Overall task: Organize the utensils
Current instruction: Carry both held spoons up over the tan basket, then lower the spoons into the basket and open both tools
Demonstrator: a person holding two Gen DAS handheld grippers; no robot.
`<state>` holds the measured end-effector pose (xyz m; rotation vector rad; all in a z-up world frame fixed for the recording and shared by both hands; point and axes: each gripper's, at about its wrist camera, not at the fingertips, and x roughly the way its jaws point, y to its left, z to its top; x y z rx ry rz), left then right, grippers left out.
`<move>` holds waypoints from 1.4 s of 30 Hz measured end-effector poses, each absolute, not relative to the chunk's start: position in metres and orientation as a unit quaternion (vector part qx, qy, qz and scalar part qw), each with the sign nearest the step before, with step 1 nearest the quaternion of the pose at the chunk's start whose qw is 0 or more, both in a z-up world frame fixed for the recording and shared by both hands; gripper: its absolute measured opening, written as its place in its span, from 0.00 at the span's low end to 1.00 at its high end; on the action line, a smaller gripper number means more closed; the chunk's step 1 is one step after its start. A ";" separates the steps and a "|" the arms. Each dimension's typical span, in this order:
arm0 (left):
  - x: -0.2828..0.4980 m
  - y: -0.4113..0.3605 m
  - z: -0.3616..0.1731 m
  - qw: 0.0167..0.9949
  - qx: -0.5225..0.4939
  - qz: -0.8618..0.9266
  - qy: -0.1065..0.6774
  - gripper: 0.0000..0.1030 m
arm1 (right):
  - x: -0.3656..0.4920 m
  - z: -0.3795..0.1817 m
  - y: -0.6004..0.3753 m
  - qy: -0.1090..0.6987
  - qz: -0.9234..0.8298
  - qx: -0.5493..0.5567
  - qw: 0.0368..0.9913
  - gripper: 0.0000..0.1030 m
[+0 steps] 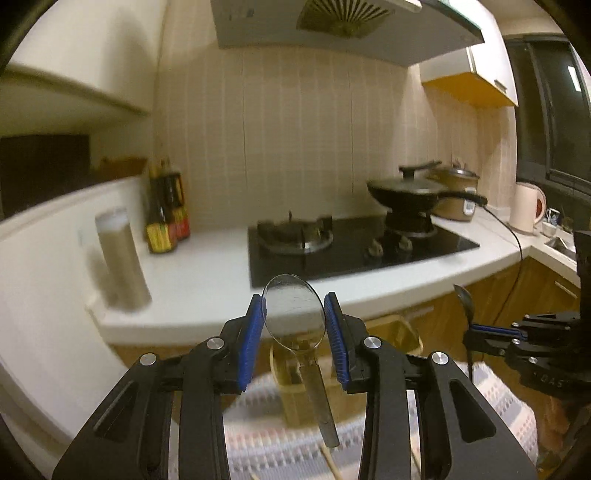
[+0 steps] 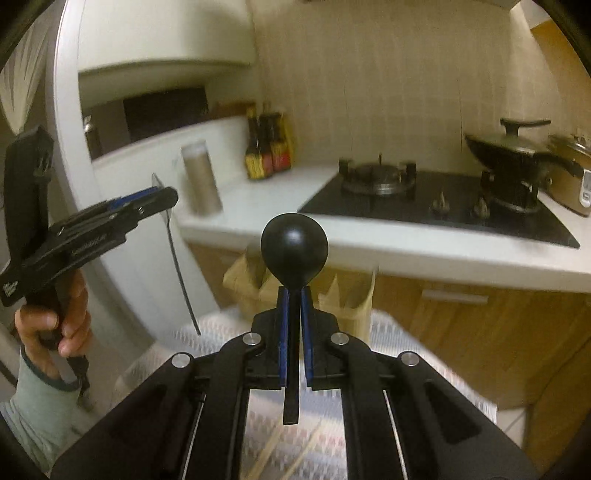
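Kitchen, one white L-shaped counter [image 1: 207, 273] over wood-fronted cabinets, tiled wall behind, one range hood [image 1: 332, 29] overhead. One black two-burner gas hob [image 2: 436, 206] set into the counter; one lidded black wok [image 1: 413, 192] sits on the right burner, left burner bare. One rice cooker [image 1: 456, 199] behind the wok, one white kettle [image 1: 526, 206] further right. Cluster of dark sauce bottles [image 1: 168, 218] at the wall, count unclear through blur; one tall cylindrical canister [image 1: 122, 258] near them. Foreground: one cloth-covered surface [image 2: 406, 369], patterned, carrying a tan utensil holder [image 2: 258, 284] and chopsticks [image 2: 280, 450], number unclear. Spoons: two. Left gripper [image 1: 295, 328] pinches a clear spoon [image 1: 293, 310] by the bowl's edges, bowl up, handle hanging down, held in the air. Right gripper [image 2: 293, 332] is clamped on the neck of a black spoon [image 2: 294, 254], bowl up, also held above the cloth.
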<state>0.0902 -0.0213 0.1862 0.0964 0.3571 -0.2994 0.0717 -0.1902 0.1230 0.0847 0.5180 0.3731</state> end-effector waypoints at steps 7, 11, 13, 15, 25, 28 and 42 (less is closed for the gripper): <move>0.123 -0.027 0.196 0.976 0.052 -0.153 0.147 0.31 | 0.115 0.135 -0.195 0.172 0.154 0.047 0.972 0.05; 0.141 -0.027 0.189 0.978 0.055 -0.143 0.139 0.31 | 0.137 0.124 -0.195 0.155 0.148 0.055 0.975 0.05; 0.149 -0.027 0.185 0.979 0.055 -0.139 0.137 0.31 | 0.145 0.116 -0.195 0.149 0.145 0.058 0.976 0.05; 0.156 -0.024 0.181 0.981 0.051 -0.136 0.132 0.31 | 0.149 0.110 -0.194 0.143 0.144 0.056 0.978 0.05; 0.168 -0.014 0.160 0.985 0.041 -0.124 0.112 0.31 | 0.164 0.085 -0.186 0.130 0.127 0.032 0.983 0.05; 0.170 -0.014 0.154 0.985 0.040 -0.123 0.110 0.31 | 0.167 0.077 -0.185 0.134 0.122 0.029 0.983 0.05; 0.177 -0.015 0.129 0.980 0.045 -0.136 0.140 0.31 | 0.171 0.060 -0.188 0.143 0.115 0.034 0.982 0.05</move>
